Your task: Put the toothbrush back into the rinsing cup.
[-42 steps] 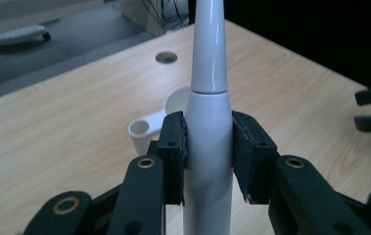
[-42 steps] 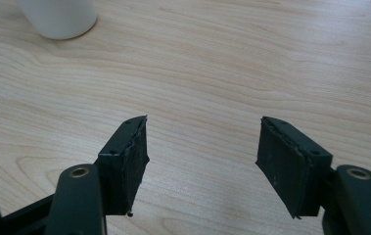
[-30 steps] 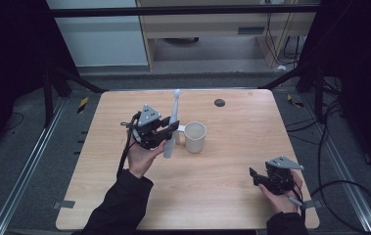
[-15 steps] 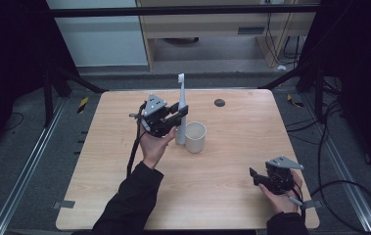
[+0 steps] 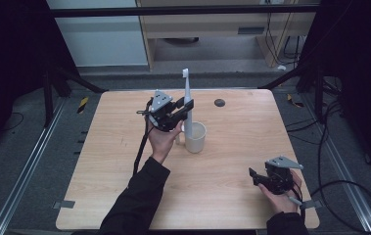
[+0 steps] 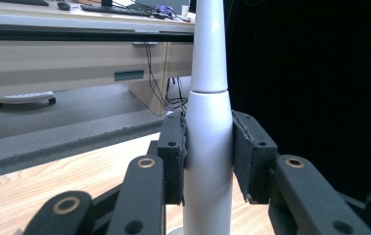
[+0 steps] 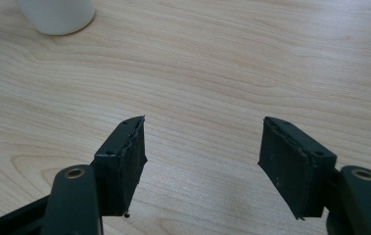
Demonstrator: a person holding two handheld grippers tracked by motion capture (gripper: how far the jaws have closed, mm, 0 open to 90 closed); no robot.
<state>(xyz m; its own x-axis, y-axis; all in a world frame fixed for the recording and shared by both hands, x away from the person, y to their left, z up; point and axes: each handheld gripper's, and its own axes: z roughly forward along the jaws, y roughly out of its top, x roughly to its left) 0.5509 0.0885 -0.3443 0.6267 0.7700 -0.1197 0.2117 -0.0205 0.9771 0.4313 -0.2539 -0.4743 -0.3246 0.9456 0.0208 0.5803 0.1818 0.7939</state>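
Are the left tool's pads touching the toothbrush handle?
Touching. In the left gripper view both pads of the left tool press flat against the white toothbrush handle, with no gap on either side.

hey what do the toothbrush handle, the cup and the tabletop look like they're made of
The toothbrush, clamped upright in the left hand-held gripper, looks like smooth white plastic: an even satin sheen and a clean seam where neck meets body. The cup is plain matte white, plastic or glazed ceramic; the look leaves it open. The table shows pale wood grain with a flat finish, probably laminate or veneer.
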